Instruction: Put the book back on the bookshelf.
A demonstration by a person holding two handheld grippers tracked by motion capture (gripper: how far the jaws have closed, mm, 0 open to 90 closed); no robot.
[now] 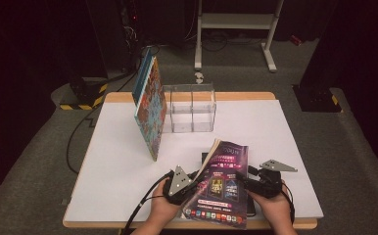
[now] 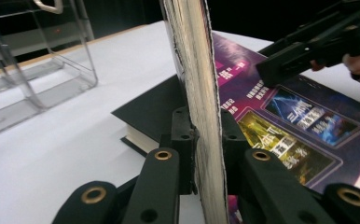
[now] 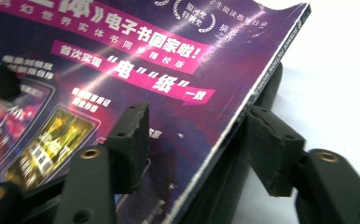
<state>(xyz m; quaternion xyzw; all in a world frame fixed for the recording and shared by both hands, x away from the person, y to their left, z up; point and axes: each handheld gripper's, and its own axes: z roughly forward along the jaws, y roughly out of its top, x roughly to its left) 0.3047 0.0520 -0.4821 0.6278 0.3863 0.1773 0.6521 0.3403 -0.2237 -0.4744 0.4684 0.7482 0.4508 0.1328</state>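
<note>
Books first, from the high view: a purple-covered magazine [image 1: 223,183] lies tilted at the near edge of the white table [image 1: 113,166], its left edge lifted, between the left gripper [image 1: 189,182] and the right gripper [image 1: 243,181]. Farther back a colourful book [image 1: 150,110] stands upright beside a clear plastic organizer [image 1: 191,107]; the high view alone takes in both of these together.

Left gripper view brings out what the high view hides: the jaws are clamped narrow on the magazine's [image 2: 201,88] page edge, which rises between them. Under it lies a black hardback book [image 2: 152,114], and the organizer [image 2: 38,65] stands at the upper left. The right gripper [image 2: 271,70] reaches in over the cover.

Right gripper view shows the cover [image 3: 136,70] close up, with the spine running between the half-spread jaws; the left pad rests over the cover, the right pad stands off the spine. Chinese print reads "电子书回家啦!" and "首次实现 电 纸 一致".
</note>
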